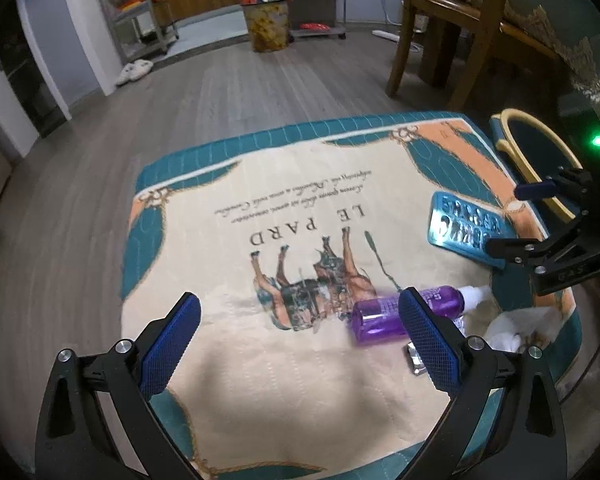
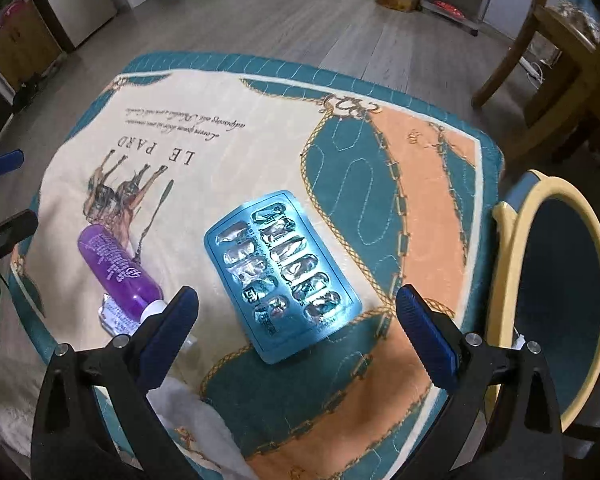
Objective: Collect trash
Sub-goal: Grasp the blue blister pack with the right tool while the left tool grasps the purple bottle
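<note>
Here, both tools hang with jaws spread wide and empty above a printed cloth point(image 2: 236, 168): the right gripper point(image 2: 298, 316) over a blue blister pack point(image 2: 280, 276) lying flat near the cloth's right border, the left gripper point(image 1: 300, 340) near a purple bottle point(image 1: 384, 314) on its side. A small foil scrap point(image 2: 118, 316) and crumpled white tissue point(image 1: 512, 326) lie beside the bottle, and a yellow-rimmed bin point(image 2: 560, 280) waits just off the cloth's right edge. The flat pack may slip or pinch the cloth, and the round bottle could roll if nudged.
</note>
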The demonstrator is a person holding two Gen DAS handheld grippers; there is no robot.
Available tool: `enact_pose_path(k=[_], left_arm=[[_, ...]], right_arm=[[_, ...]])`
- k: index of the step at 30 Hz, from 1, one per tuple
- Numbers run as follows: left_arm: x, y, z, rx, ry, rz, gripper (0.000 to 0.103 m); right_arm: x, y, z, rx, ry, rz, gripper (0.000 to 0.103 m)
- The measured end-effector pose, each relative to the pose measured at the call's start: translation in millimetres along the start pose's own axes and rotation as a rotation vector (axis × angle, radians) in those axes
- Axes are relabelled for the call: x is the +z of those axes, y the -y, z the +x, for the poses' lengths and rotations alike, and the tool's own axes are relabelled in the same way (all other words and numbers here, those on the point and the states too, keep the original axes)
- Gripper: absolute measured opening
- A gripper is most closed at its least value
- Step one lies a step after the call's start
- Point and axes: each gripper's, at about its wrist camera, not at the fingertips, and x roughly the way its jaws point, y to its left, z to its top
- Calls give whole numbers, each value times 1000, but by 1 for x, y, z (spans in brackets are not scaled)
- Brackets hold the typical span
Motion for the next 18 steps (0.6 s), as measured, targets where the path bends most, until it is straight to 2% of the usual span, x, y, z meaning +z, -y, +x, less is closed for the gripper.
enact_pose_path(k=[8, 11, 13, 15, 17, 18], left_arm=[[0, 5, 13, 5, -35, 11, 98], [2, 4, 17, 1, -40, -2, 98], [3, 4, 19, -2, -43, -5, 98], [4, 6, 22, -12, -48, -1, 98], [4, 10, 23, -19, -50, 11, 98], [4, 13, 25, -29, -52, 22, 98]], right_arm=[[6, -21, 24, -14, -33, -110, 97], [8, -28, 33, -25, -44, -145, 93], [9, -29, 38, -10, -53, -156, 86], [8, -27, 38, 12, -45, -170, 84], [8, -24, 36, 17, -39, -169, 74], [7, -21, 35, 20, -40, -161, 73]])
